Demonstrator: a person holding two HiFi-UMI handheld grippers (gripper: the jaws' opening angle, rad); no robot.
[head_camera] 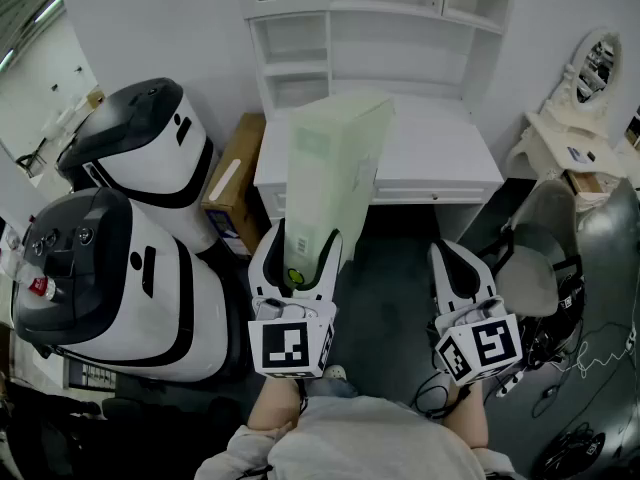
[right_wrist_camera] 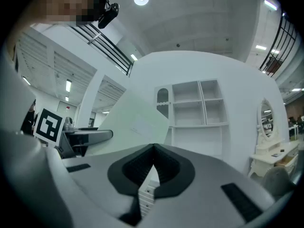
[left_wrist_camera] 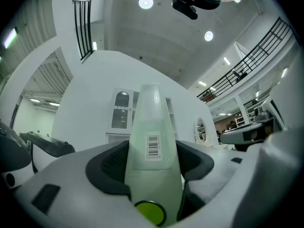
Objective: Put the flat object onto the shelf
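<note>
The flat object is a pale green box (head_camera: 335,163) with a barcode label (left_wrist_camera: 153,146). It stands upright between the jaws of my left gripper (head_camera: 298,248), and the dark pads (left_wrist_camera: 110,164) press on both its faces. It points toward the white shelf unit (head_camera: 370,28) above a white desk (head_camera: 440,143). My right gripper (head_camera: 458,258) hangs to the right of the box, its jaws shut with nothing in them. In the right gripper view the box (right_wrist_camera: 135,122) shows at the left, beyond the closed right gripper (right_wrist_camera: 153,148), with the shelf unit (right_wrist_camera: 197,110) behind.
Two large white-and-black machines (head_camera: 150,153) (head_camera: 110,278) stand at the left, with a cardboard box (head_camera: 235,183) beside the desk. A grey chair (head_camera: 540,258) and a small vanity with an oval mirror (head_camera: 592,68) are at the right. Cables (head_camera: 590,358) lie on the floor.
</note>
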